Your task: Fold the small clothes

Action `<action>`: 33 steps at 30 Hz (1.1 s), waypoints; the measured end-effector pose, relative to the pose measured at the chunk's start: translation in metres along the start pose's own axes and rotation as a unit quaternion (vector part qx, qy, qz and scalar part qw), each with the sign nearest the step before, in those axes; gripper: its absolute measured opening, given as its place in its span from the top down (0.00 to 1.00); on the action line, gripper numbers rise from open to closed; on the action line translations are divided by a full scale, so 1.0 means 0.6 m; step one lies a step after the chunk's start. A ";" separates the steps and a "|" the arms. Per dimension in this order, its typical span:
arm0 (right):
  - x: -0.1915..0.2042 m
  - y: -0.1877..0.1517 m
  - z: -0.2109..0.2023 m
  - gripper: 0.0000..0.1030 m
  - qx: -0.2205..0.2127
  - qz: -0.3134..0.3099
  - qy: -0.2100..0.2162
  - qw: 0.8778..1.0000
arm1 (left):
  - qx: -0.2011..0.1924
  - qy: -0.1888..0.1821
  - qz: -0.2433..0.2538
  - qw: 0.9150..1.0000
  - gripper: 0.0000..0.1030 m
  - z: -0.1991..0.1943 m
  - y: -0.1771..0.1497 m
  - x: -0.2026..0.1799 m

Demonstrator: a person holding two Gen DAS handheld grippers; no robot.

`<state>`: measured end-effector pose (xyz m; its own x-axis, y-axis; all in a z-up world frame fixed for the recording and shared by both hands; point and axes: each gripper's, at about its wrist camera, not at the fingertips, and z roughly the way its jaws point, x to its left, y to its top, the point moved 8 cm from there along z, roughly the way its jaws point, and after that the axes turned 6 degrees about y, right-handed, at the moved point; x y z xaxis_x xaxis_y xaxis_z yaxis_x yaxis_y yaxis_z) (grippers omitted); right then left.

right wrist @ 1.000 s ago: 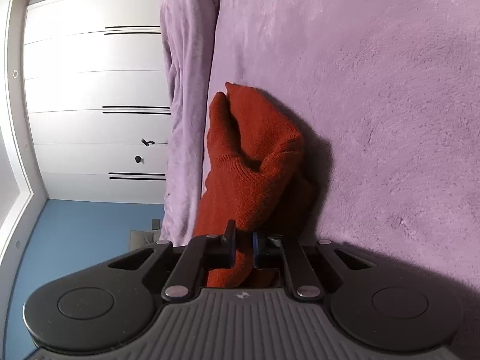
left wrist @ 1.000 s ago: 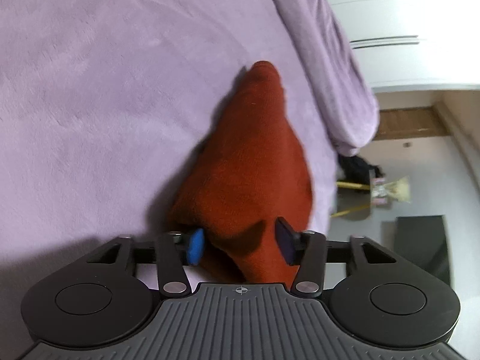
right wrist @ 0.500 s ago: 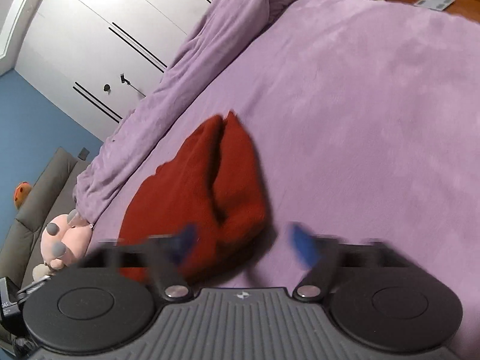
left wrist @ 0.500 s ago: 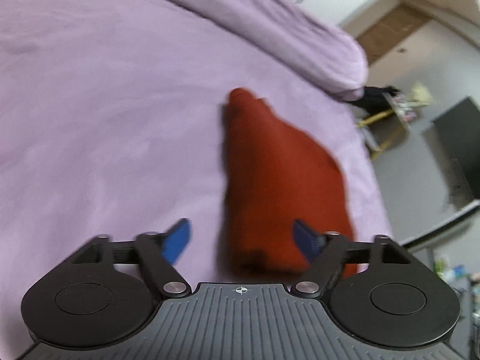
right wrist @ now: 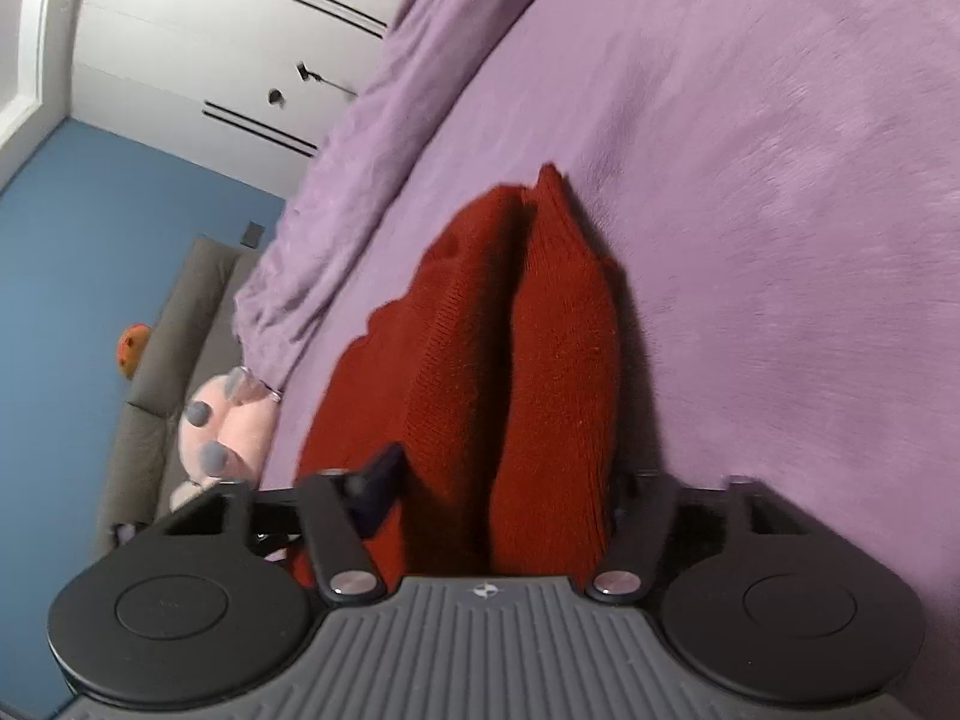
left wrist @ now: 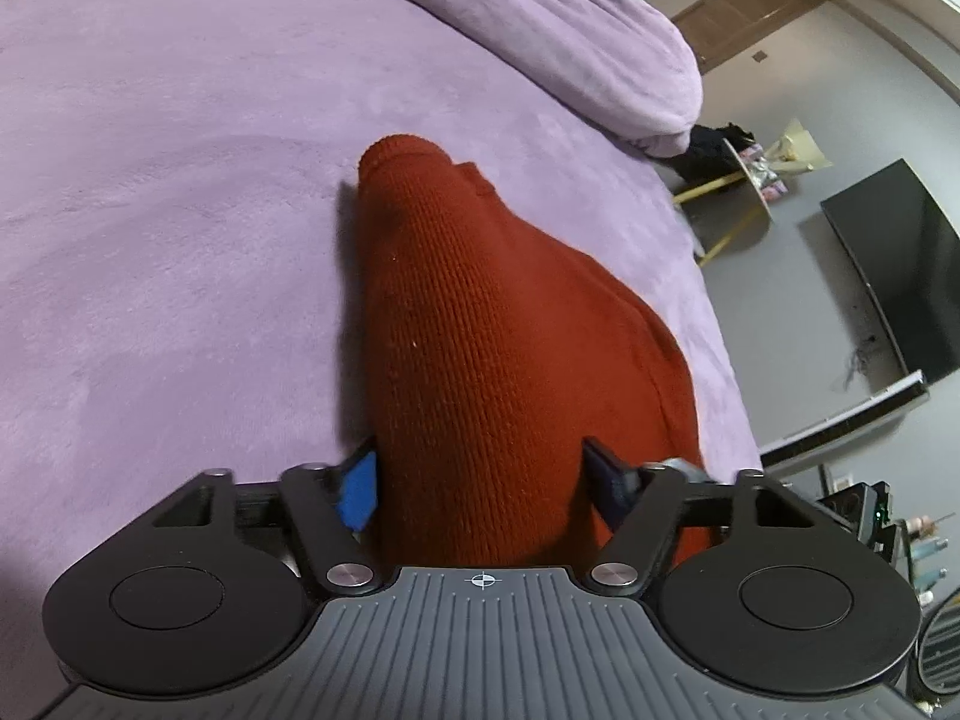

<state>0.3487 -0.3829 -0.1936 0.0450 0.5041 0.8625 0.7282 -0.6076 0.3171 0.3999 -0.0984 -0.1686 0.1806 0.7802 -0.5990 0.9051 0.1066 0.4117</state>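
Note:
A small rust-red knitted garment (left wrist: 480, 324) lies folded in a long tapering bundle on the purple bed cover (left wrist: 168, 192). My left gripper (left wrist: 483, 483) is open, its blue-padded fingers (left wrist: 359, 489) straddling the garment's near end without pinching it. In the right wrist view the same garment (right wrist: 528, 348) shows two folded ridges side by side. My right gripper (right wrist: 504, 489) is open too, its jaws either side of the near end; the right finger is mostly hidden behind the cloth.
A rolled purple duvet (left wrist: 540, 30) lies along the bed's far edge. Beyond the bed are a black TV (left wrist: 900, 264), a small table (left wrist: 738, 192), white wardrobes (right wrist: 198, 42), a grey sofa (right wrist: 162, 348) and a pink plush toy (right wrist: 228, 426).
My right gripper was shut on the garment's edge a second ago and has opened. Both grippers swung and now straddle the garment, which lies flatter on the bed.

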 end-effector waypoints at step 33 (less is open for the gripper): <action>0.270 -0.172 0.176 0.61 -0.003 -0.349 -0.262 0.900 | -0.100 0.276 0.102 0.950 0.25 -0.124 0.002 0.065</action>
<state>0.3529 -0.1738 -0.1282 -0.1051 0.9834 0.1478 0.7003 -0.0324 0.7131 0.3793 -0.0218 -0.1405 0.0649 0.9959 -0.0627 0.7721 -0.0103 0.6354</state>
